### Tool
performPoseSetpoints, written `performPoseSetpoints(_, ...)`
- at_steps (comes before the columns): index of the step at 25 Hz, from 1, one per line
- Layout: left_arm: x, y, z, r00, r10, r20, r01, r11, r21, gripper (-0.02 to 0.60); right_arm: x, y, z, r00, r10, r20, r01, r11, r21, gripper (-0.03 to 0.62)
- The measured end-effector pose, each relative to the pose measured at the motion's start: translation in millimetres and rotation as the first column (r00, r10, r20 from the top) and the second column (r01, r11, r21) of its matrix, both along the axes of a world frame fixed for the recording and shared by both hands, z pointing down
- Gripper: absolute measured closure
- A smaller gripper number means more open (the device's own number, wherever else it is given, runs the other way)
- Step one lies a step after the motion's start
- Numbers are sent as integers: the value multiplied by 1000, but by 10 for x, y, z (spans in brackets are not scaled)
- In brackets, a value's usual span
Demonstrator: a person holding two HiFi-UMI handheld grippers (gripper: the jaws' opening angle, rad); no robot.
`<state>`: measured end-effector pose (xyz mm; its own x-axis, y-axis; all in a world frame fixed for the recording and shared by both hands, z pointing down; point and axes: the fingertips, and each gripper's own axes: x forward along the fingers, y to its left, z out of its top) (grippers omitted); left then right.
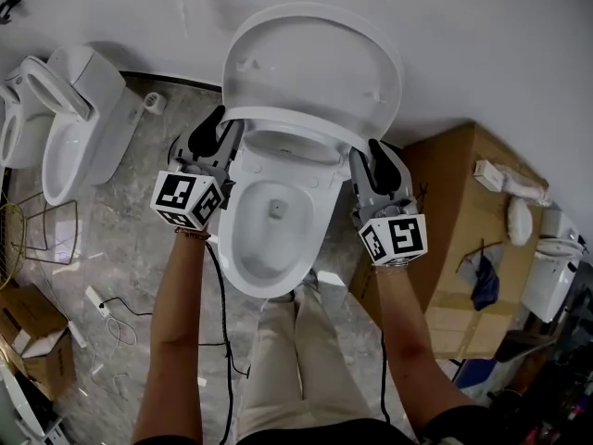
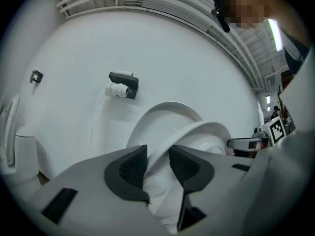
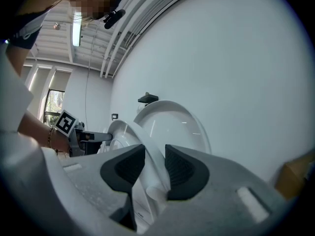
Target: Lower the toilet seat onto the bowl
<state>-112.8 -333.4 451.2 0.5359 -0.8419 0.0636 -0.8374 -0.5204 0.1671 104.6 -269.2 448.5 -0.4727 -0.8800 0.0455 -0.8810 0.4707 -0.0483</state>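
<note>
Left tongs [image 2: 157,159], right tongs [image 3: 155,156] pinch the seat [image 1: 296,121] — grip plain only in gripper views.

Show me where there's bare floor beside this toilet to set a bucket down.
Bare floor lies left of the bowl, bordered by the neighbouring toilet. Lower left is crowded with cables and small boxes; on the right, the cardboard box stands close.

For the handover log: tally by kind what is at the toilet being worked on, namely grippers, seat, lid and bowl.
grippers: 2 (left gripper, right gripper)
toilet seat: 1
lid: 1
bowl: 1
total: 5
</note>
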Motion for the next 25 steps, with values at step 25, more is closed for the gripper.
performPoseSetpoints(25,-240,892,129,999,-38,35,38,999,7,442,-272,905,116,995,-56,-78,59,998,31,461)
